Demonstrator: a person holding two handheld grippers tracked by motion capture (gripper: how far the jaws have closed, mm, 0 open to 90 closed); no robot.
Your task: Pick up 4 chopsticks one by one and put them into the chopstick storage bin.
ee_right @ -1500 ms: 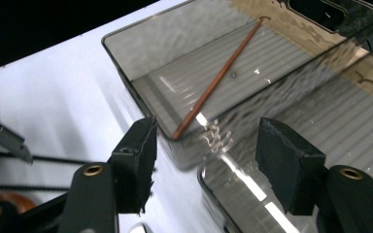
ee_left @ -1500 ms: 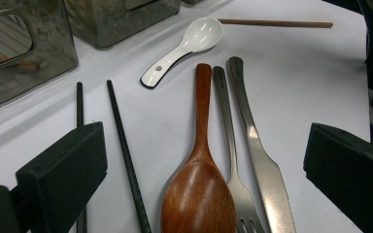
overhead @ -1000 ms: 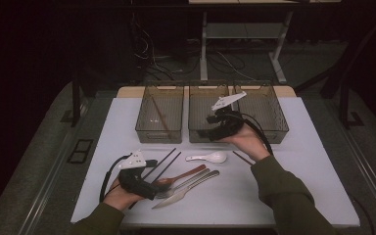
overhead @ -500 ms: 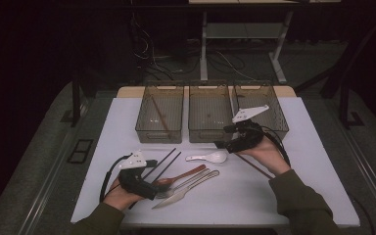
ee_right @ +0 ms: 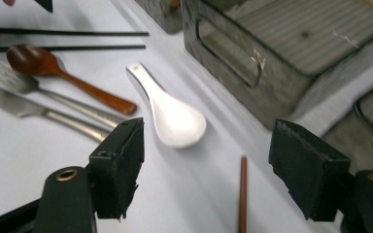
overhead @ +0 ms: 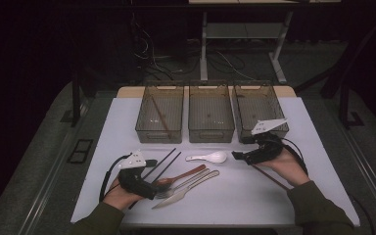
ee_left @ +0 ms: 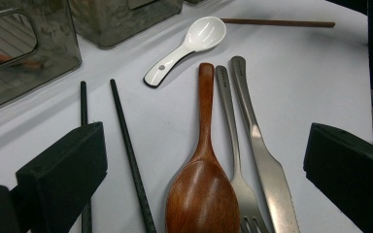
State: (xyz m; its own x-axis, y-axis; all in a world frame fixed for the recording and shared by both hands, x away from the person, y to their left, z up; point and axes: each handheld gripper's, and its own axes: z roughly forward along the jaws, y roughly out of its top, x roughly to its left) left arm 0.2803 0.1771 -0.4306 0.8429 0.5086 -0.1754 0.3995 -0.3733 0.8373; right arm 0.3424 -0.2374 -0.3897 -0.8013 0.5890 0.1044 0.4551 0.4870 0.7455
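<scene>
1 white ceramic spoon (overhead: 210, 157) lies on the white table (overhead: 127, 117), bowl toward the right gripper (overhead: 235, 155) and handle toward the cutlery group; it sits just in front of the middle bin (overhead: 211, 113) and apart from everything else, so it appears to be the item now addressed. The right gripper view has this spoon (ee_right: 171, 114) just ahead of the jaws, which stand wide apart with nothing between them; the pads touch nothing. 1 brown chopstick (ee_right: 243, 194) lies on the table under that gripper, running back beneath the right hand (overhead: 286, 164). To the left, 2 black chopsticks (overhead: 164, 164), a wooden spoon (overhead: 183, 175), a fork (overhead: 186, 182) and a knife (overhead: 186, 192) lie close together in a fan, handles pointing up-right, apparently set out as stock for sorting. 3 clear bins stand in a row at the far edge of the table; the left bin (overhead: 160, 115) already holds 1 brown stick, and the right bin (overhead: 259, 110) shows nothing that can be made out. That layout suggests 1 kind of utensil per bin. The right forearm comes in from the lower right, the gripper held low and near level, pointing leftward at the spoon bowl. The left gripper (overhead: 159, 188) rests low over the bowl end of the wooden spoon (ee_left: 203, 194), jaws spread wide on either side of the cutlery and gripping nothing, with the left hand (overhead: 120, 193) near the table edge.
</scene>
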